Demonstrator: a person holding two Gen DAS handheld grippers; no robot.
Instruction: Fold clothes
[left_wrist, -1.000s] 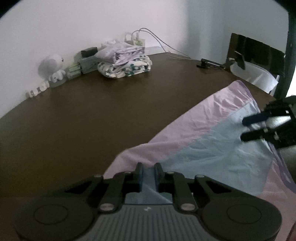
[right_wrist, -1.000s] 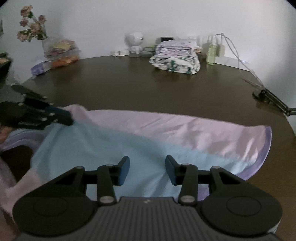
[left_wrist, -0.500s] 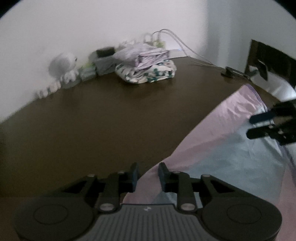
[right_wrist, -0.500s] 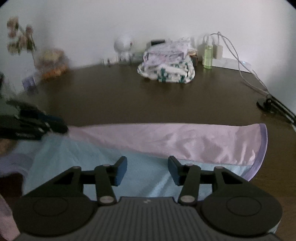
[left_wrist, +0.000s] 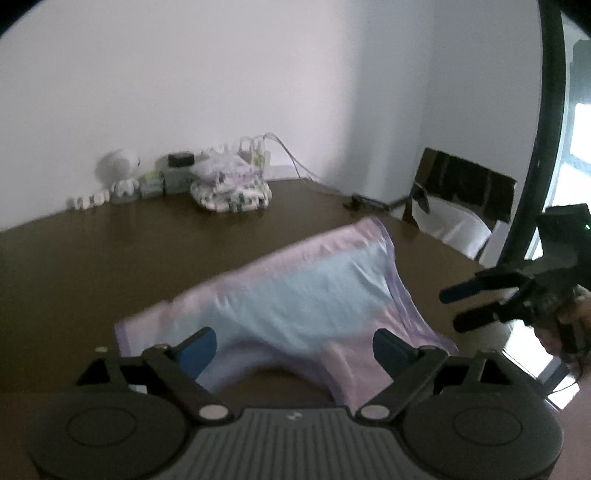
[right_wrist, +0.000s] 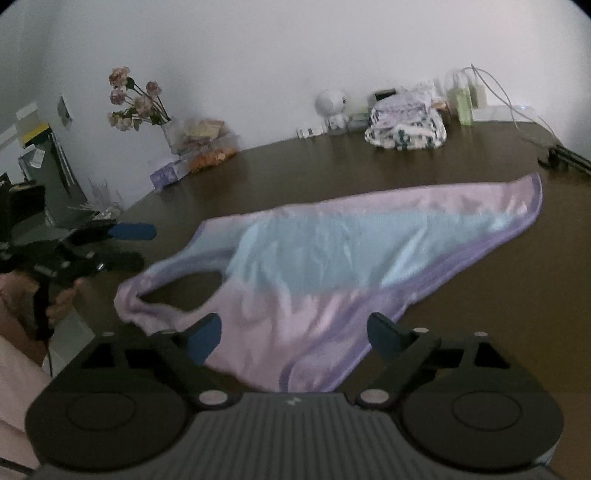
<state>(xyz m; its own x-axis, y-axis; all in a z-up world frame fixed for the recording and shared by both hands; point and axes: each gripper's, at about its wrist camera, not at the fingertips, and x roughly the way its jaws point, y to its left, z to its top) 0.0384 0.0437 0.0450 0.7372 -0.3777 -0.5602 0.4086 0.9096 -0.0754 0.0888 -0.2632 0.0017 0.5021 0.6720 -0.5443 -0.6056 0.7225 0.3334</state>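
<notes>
A pink, light-blue and purple-edged garment (left_wrist: 295, 295) (right_wrist: 351, 258) lies spread on the dark brown table (left_wrist: 110, 266) (right_wrist: 332, 166), with an armhole near its left end. My left gripper (left_wrist: 295, 345) is open and empty just above its near edge; it also shows in the right wrist view (right_wrist: 129, 245). My right gripper (right_wrist: 293, 334) is open and empty over the garment's near pink part; it shows at the right of the left wrist view (left_wrist: 469, 304), lifted off the cloth.
A stack of folded clothes (left_wrist: 231, 188) (right_wrist: 406, 123) sits at the far edge by a white toy figure (left_wrist: 118, 173), chargers and cables (right_wrist: 491, 96). A vase of flowers (right_wrist: 136, 99) and snack bags (right_wrist: 203, 140) stand far left. A chair (left_wrist: 461, 192) stands beyond the table.
Both grippers have opened wide and let go of the garment, then lifted and pulled back. The garment now lies flat on the table.
</notes>
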